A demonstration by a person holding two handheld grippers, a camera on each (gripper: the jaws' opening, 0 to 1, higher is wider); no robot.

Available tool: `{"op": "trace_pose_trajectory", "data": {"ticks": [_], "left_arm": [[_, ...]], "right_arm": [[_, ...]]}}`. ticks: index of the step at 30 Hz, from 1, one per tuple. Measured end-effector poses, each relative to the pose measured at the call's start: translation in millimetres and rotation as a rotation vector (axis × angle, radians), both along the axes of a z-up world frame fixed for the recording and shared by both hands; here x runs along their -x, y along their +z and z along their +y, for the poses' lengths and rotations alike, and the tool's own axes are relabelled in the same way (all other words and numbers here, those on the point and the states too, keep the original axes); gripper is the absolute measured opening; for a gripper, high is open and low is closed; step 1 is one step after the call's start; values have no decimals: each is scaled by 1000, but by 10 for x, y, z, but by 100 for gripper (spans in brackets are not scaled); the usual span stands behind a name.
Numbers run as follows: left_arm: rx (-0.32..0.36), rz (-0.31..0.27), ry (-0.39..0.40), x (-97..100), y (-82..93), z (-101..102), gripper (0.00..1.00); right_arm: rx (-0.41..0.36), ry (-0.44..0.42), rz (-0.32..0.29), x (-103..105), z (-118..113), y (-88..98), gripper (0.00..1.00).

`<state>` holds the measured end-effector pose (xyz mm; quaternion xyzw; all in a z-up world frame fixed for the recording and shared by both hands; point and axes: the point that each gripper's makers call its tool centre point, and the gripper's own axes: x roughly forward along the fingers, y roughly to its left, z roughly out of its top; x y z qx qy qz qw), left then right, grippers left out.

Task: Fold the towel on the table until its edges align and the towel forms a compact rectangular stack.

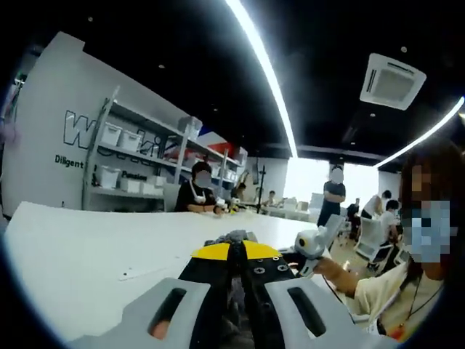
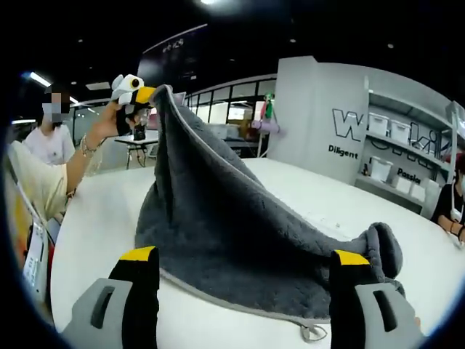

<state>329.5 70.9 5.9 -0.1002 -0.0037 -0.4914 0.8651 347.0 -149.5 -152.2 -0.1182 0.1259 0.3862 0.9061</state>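
A dark grey towel [image 2: 232,225] lies partly on the white table [image 2: 94,218]. One corner is lifted high into a peak. My left gripper [image 2: 143,95] is shut on that raised corner, held by a hand at the upper left of the right gripper view. In the left gripper view its yellow-tipped jaws [image 1: 236,251] meet on a bit of grey towel [image 1: 232,236]. My right gripper [image 2: 244,256] stands open, its jaws wide apart over the towel's near edge. The towel's rolled end [image 2: 381,251] sits by its right jaw. The right gripper [image 1: 314,243] also shows beyond the left jaws.
A person in a pale shirt [image 2: 40,174] stands at the table's end. Shelves with white bins [image 1: 127,160] line the wall behind. Other people [image 1: 196,193] sit at a far table. Bare table top [image 1: 87,247] spreads to the left.
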Motion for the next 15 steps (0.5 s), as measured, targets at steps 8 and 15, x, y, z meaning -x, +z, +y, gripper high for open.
{"op": "trace_pose_trajectory", "data": {"ticks": [8,15], "left_arm": [[21,-37,108,-95,136,353,4],[39,-21,230,-339,93,740,4]], "right_arm": [[3,2,-2,7,5,5,99],[8,1,5,-4,2,-20,99]]}}
